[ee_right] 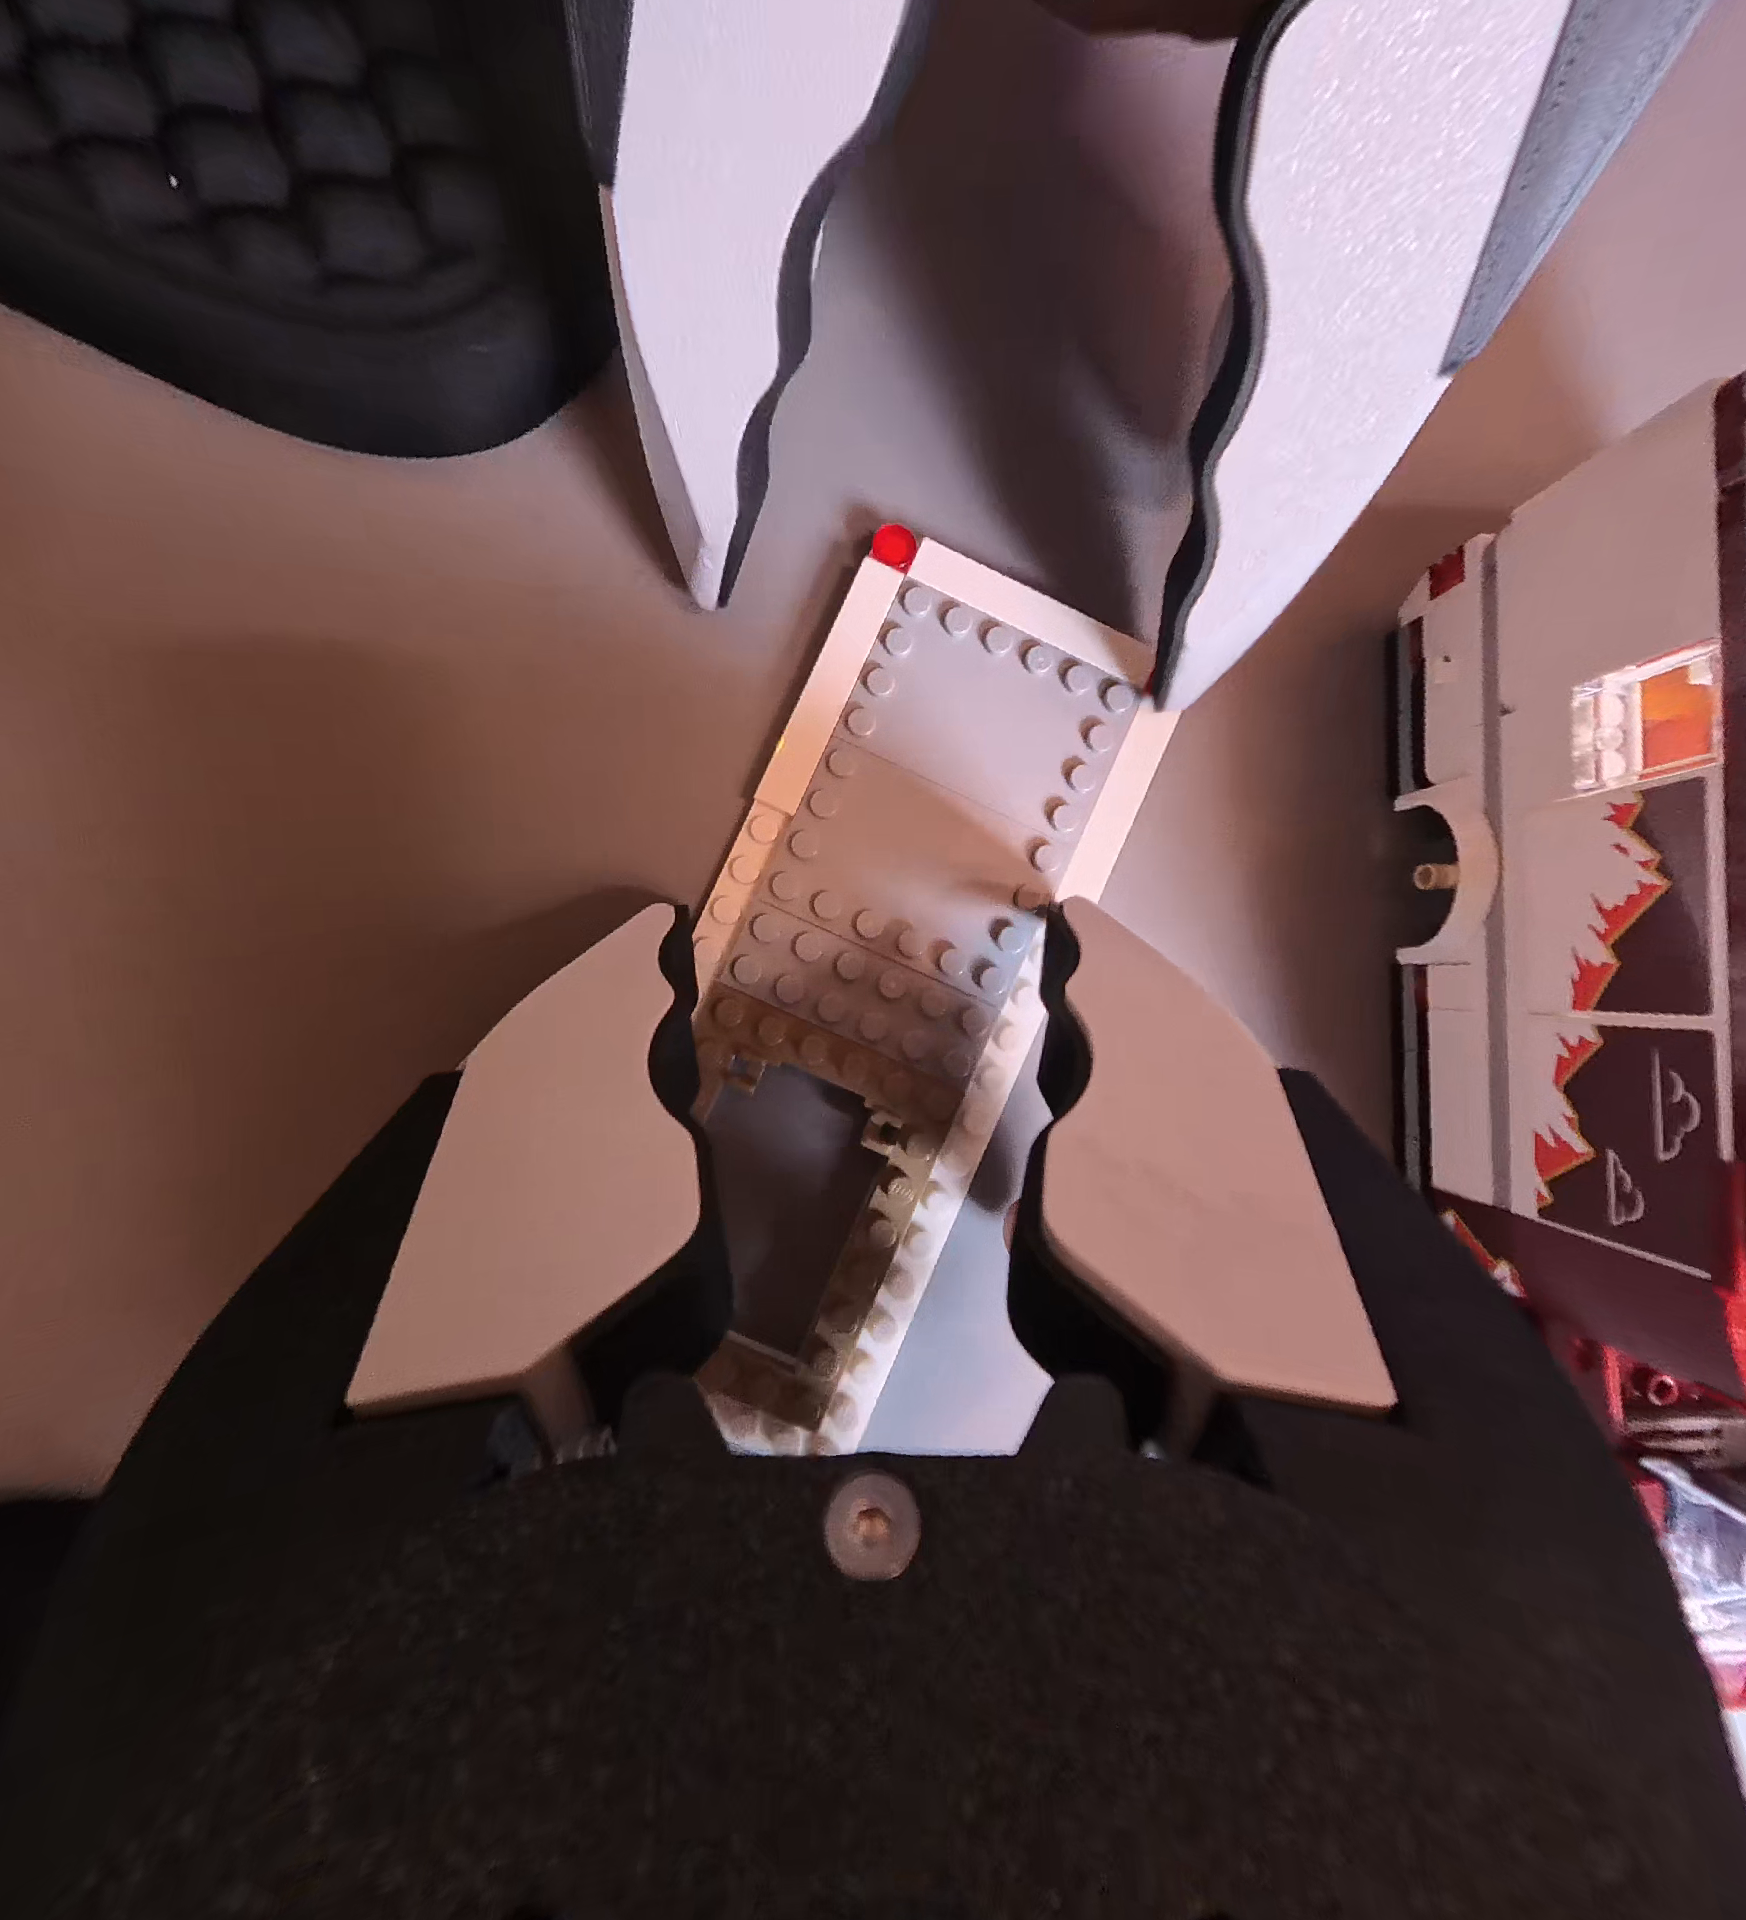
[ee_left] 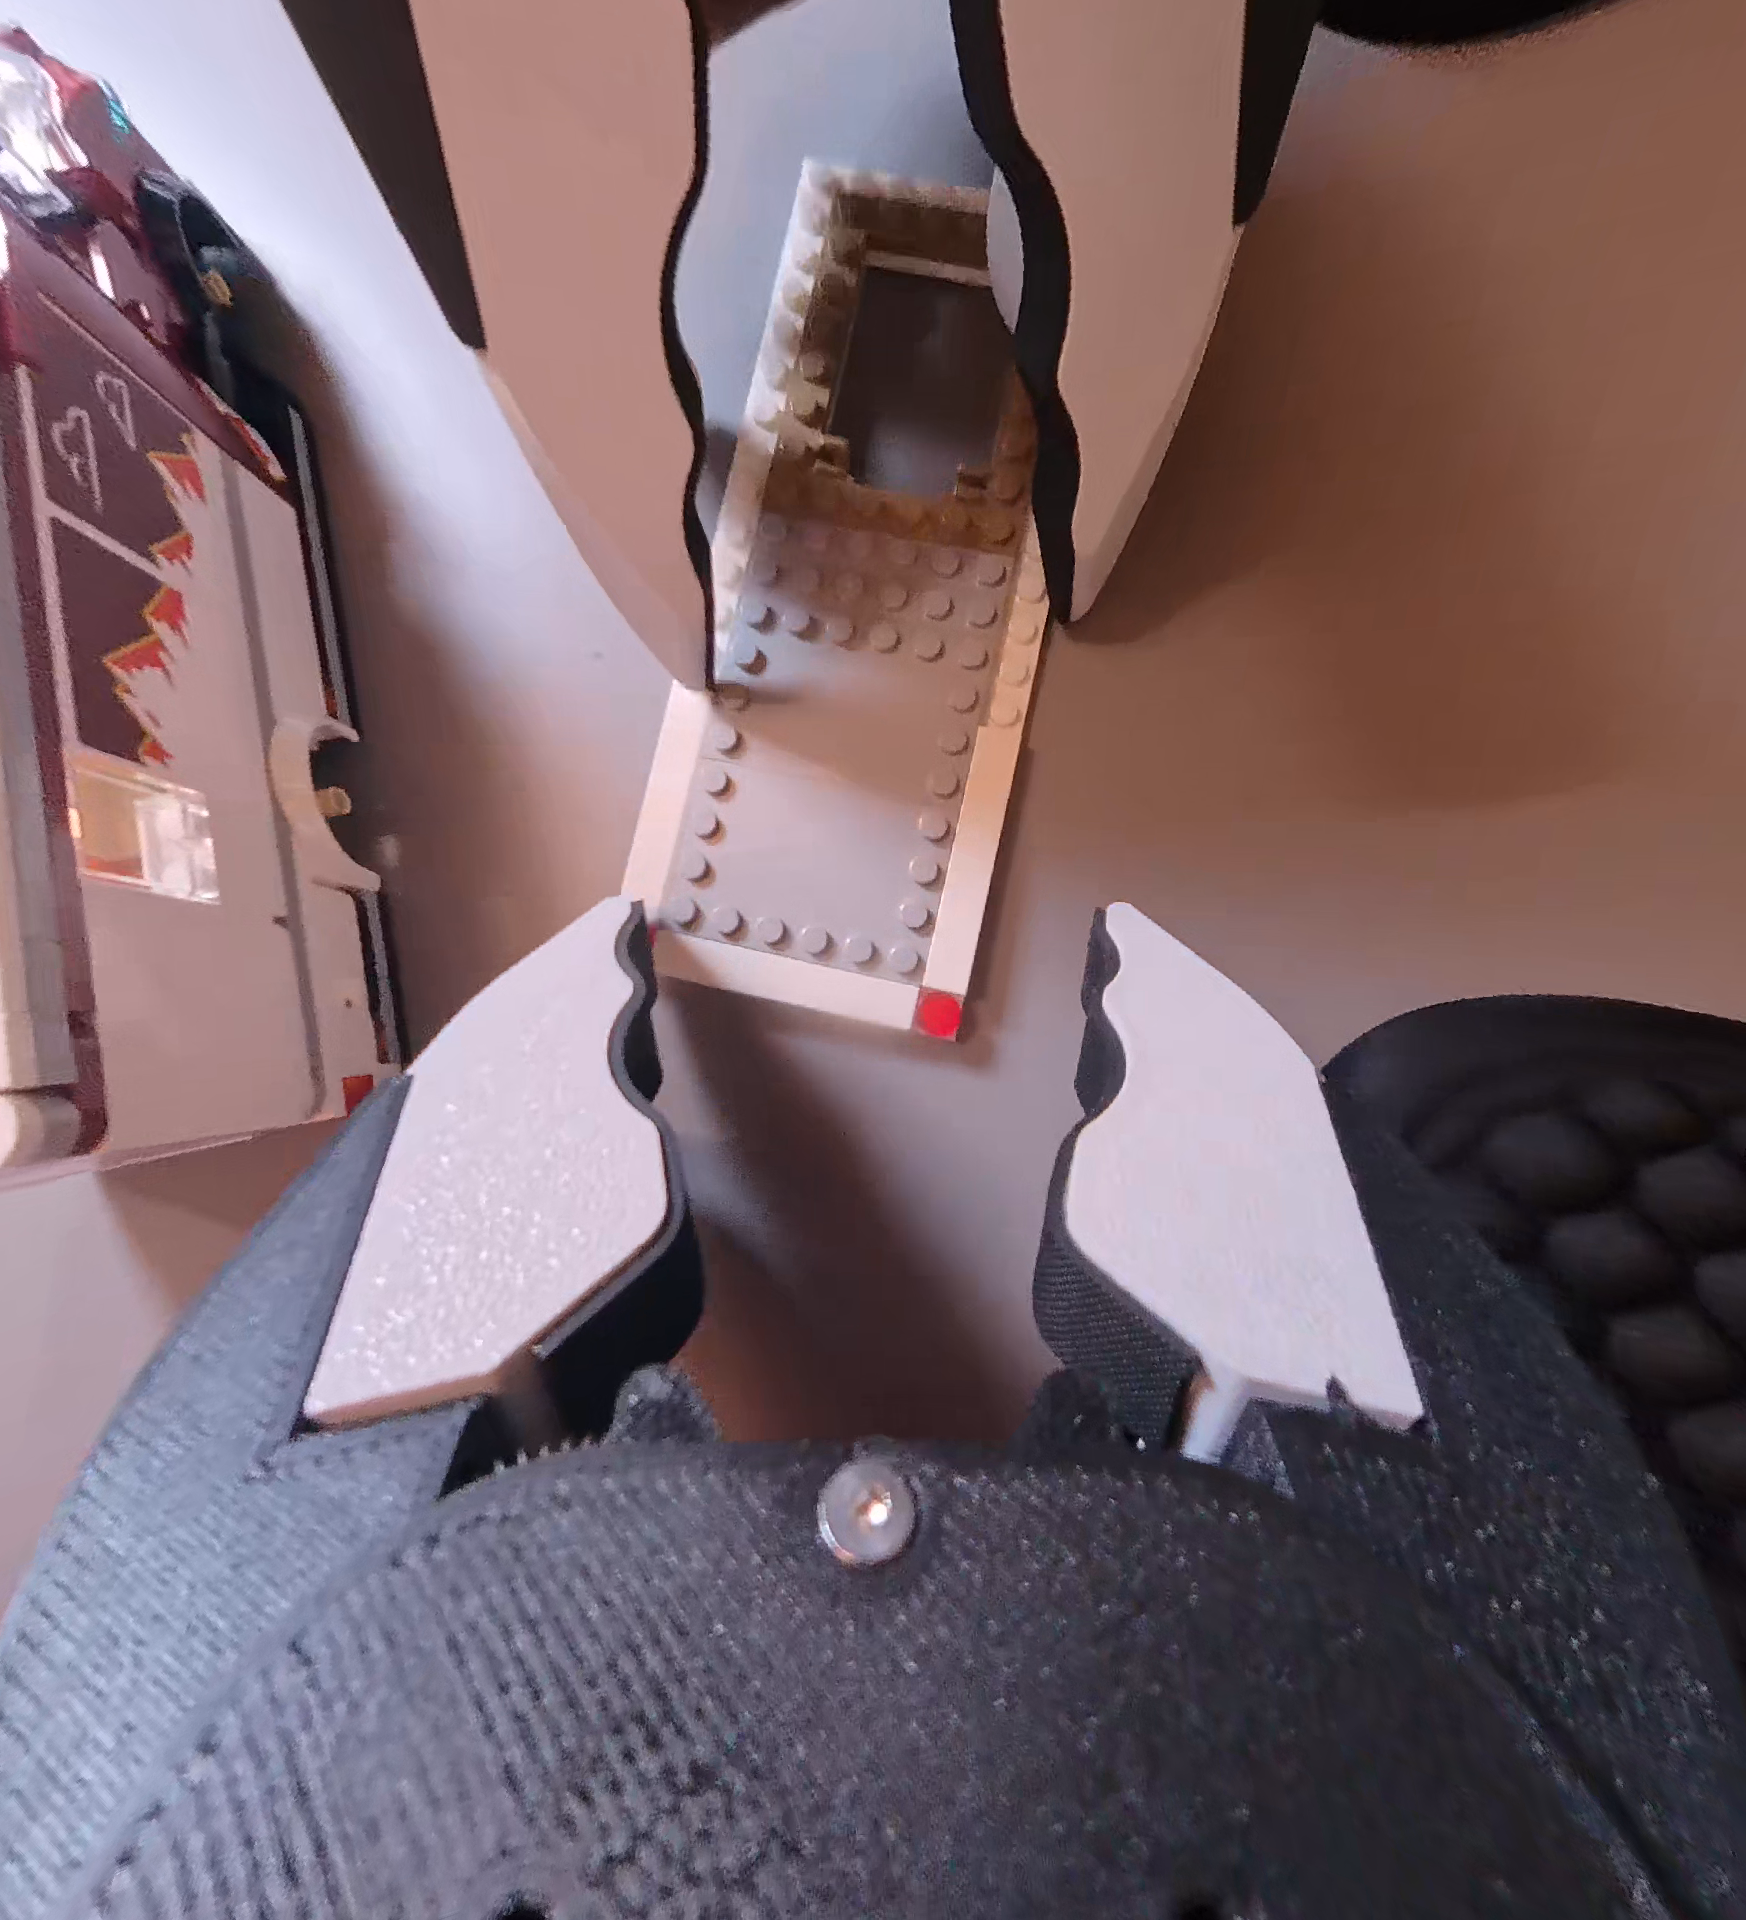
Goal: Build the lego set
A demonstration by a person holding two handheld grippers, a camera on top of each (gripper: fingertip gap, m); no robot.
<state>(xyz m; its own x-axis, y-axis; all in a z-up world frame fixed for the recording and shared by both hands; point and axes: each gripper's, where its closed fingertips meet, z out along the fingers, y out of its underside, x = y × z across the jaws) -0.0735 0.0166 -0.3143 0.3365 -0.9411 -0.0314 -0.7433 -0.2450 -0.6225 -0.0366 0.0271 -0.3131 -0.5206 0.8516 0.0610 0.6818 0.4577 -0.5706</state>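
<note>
Because the right gripper [ee_right: 866,912] pinches the grey studded brick plate [ee_right: 952,790] askew at frame centre, it may twist loose; the spread left gripper [ee_left: 869,914] merely brushes its corner.

Brick model [ee_left: 173,727] cropped at frame edge

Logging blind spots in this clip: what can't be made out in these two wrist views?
- Whether the right gripper presses the studded plate: in both views its fingers cover the plate's edges.
- The plate's near corner: left wrist view, behind a fingertip of the left gripper.
- The brick model: cut off by the frame edge in both views.
- The black bumpy cushion: cut off by the frame edge.
</note>
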